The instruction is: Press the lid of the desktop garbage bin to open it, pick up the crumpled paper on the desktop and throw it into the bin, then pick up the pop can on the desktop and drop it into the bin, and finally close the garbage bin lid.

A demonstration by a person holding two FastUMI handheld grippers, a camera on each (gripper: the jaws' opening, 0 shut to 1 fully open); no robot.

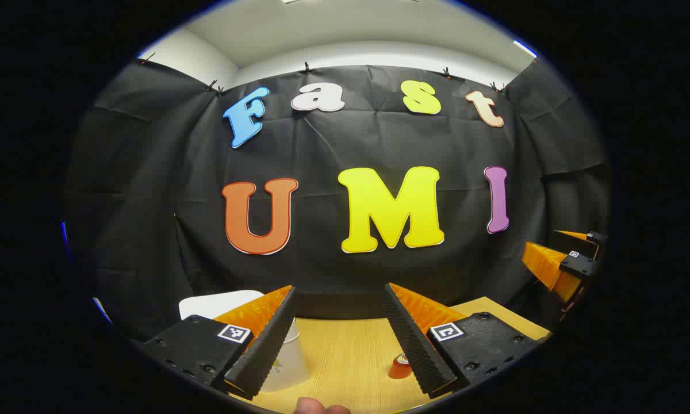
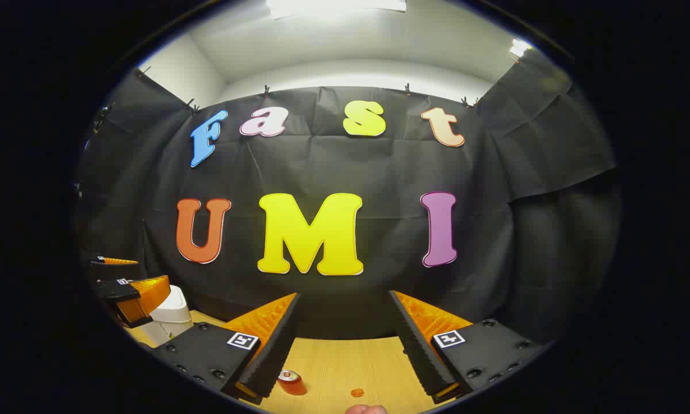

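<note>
Holding both tongs, left [image 1: 340, 336] and right [image 2: 344, 342], open and empty above the table [image 1: 345, 356]; bin [image 2: 169, 315] looks shut, can [image 2: 290, 382] untouched — everything's ahead.

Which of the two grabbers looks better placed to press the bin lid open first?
Probably the left gripper. In its view the white bin sits right behind its own finger. In the right gripper view the bin lies far off to the side, beside the left gripper.
</note>
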